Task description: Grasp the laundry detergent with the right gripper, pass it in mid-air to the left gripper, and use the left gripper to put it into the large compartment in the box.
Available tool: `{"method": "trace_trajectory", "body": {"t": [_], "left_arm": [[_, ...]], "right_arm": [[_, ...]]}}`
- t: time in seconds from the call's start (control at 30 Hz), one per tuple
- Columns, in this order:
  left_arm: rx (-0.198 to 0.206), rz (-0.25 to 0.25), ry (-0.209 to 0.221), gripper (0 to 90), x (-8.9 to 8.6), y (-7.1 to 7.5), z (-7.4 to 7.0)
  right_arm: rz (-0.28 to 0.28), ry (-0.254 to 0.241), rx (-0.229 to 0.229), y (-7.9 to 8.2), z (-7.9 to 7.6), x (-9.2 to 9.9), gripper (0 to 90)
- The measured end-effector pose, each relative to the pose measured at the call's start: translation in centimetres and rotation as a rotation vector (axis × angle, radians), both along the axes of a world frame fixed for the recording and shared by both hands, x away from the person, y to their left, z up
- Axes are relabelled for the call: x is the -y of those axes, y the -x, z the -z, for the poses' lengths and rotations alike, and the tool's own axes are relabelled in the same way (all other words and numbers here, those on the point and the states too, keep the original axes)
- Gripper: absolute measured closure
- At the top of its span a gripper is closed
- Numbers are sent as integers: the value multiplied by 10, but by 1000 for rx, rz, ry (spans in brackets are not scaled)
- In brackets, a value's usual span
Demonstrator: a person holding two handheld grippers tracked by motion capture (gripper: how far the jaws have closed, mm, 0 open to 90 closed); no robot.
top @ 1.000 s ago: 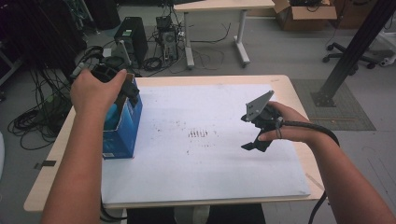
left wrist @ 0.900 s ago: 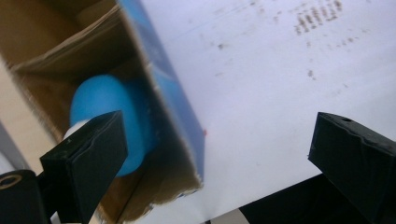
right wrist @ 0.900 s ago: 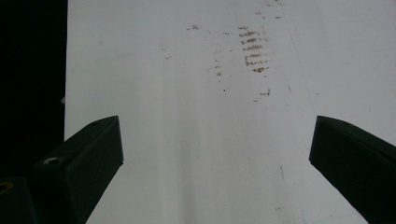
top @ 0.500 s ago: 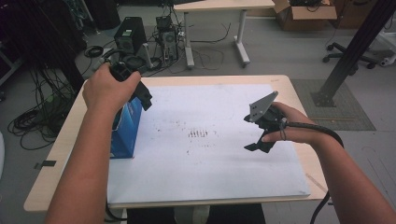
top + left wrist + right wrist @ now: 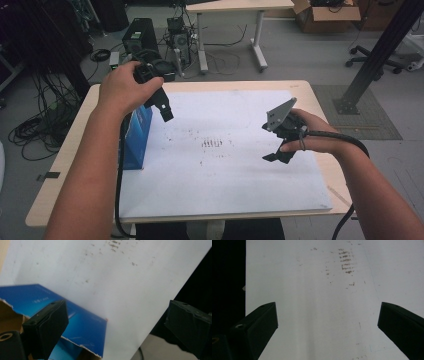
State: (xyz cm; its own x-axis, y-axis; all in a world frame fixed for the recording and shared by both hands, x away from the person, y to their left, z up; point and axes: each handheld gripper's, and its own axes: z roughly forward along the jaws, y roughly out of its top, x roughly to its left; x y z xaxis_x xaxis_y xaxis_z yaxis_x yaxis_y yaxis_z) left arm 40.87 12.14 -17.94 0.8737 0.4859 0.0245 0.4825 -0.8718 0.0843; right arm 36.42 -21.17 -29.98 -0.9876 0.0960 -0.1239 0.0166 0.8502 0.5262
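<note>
Blue cardboard box (image 5: 136, 137) upright at left edge of white-sheeted surface (image 5: 225, 175). Left tongs (image 5: 162, 107) released, raised just above box. Right tongs (image 5: 275, 142) released, well apart over sheet.

Dim, even room light; soft low-contrast grain throughout. Mild glare off white sheet (image 5: 235, 150). Near black jaws blurred, far-left corner murky.

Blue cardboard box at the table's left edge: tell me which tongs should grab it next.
Left. The left tongs hang open right beside the blue cardboard box, its torn rim near one jaw. The right tongs, also open, sit across the white sheet.
</note>
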Motion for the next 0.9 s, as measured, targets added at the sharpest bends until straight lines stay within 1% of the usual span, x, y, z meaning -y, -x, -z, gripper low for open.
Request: {"method": "trace_trajectory", "body": {"t": [0.03,0.1,0.13,0.2,0.3,0.33,0.37,0.47,0.53,0.6,0.7,0.9], "left_arm": [[-1,26,3,50,2,0,-2],[-1,58,7,49,5,1,-4],[-7,82,7,47,7,1,-4],[-15,118,-2,50,9,2,-4],[-42,199,-13,49,14,4,-2],[-62,239,-11,49,16,6,-1],[-64,261,-13,52,18,6,0],[-67,340,-51,50,24,9,4],[-67,373,-63,50,27,10,7],[-77,395,-67,50,30,9,9],[-82,397,-86,52,33,6,13],[-80,415,-93,51,36,4,17]], "right_arm": [[2,1,0,1,0,-1,28],[3,10,-4,0,-1,-2,28],[3,16,-5,0,0,-3,28],[2,28,-6,-2,0,-6,28],[-7,37,-10,-5,-1,-10,28],[-9,43,-12,-5,-1,-11,28],[-15,45,-13,-7,-1,-12,28],[-23,52,-16,-10,-1,-15,28],[-26,65,-20,-12,0,-17,28],[-29,73,-23,-15,0,-19,29],[-22,90,-31,-18,0,-21,29],[-20,92,-37,-24,1,-23,29]]}}
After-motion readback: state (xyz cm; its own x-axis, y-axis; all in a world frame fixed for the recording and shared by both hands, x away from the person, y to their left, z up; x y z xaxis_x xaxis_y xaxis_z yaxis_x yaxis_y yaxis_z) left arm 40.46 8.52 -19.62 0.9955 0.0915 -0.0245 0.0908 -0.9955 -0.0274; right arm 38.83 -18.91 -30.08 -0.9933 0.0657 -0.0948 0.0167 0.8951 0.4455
